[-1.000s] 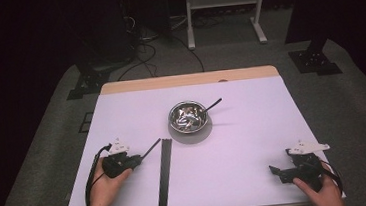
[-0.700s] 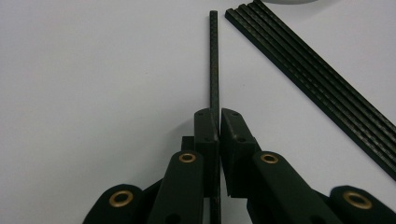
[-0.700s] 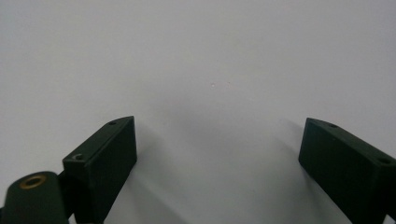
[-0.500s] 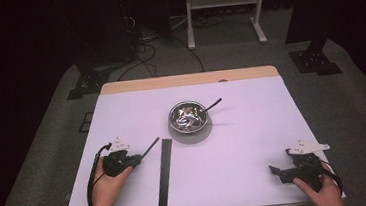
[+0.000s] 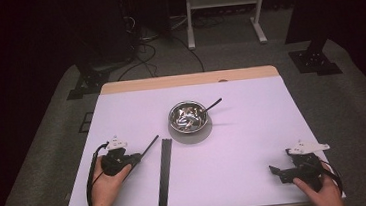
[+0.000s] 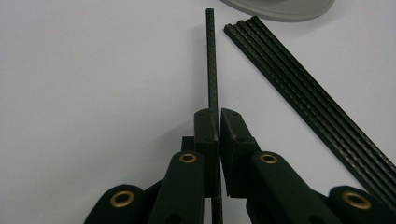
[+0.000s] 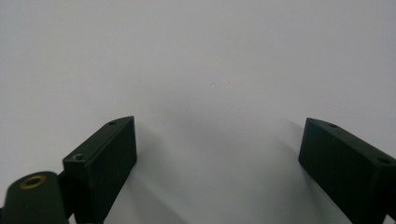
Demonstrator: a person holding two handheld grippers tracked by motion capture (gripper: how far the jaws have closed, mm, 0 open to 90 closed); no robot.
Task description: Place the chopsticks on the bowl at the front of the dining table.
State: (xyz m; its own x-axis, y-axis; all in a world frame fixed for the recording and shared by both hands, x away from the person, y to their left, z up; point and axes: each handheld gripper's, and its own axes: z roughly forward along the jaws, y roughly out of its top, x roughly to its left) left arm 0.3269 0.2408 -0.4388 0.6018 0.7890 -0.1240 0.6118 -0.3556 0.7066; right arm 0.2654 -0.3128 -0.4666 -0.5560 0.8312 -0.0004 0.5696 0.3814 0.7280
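The left gripper sits at about eight o'clock on the white table in the high view, with the person's left hand wrapped around its body, and its jaws are clamped tight on a single thin black rod. In the left gripper view the two pads meet with the rod pinched between them (its weave-like surface looks like carbon fibre, though that is hard to confirm); the rod runs straight out toward twelve o'clock of that view and also passes back under the jaws. Just beside it, toward two o'clock from the jaws, lies a bundle of black rods, flat on the table and side by side, apart from the held one. In the high view this bundle stretches from near the table's front edge up toward a metal bowl, which stands on a grey round base near the centre and holds small shiny pieces that are too small to tell; a dark utensil handle leans out at its two o'clock rim. The right gripper rests at about four o'clock of the table, well apart from everything else, in the person's right hand. In the right gripper view its jaws stand wide apart with bare table between them.
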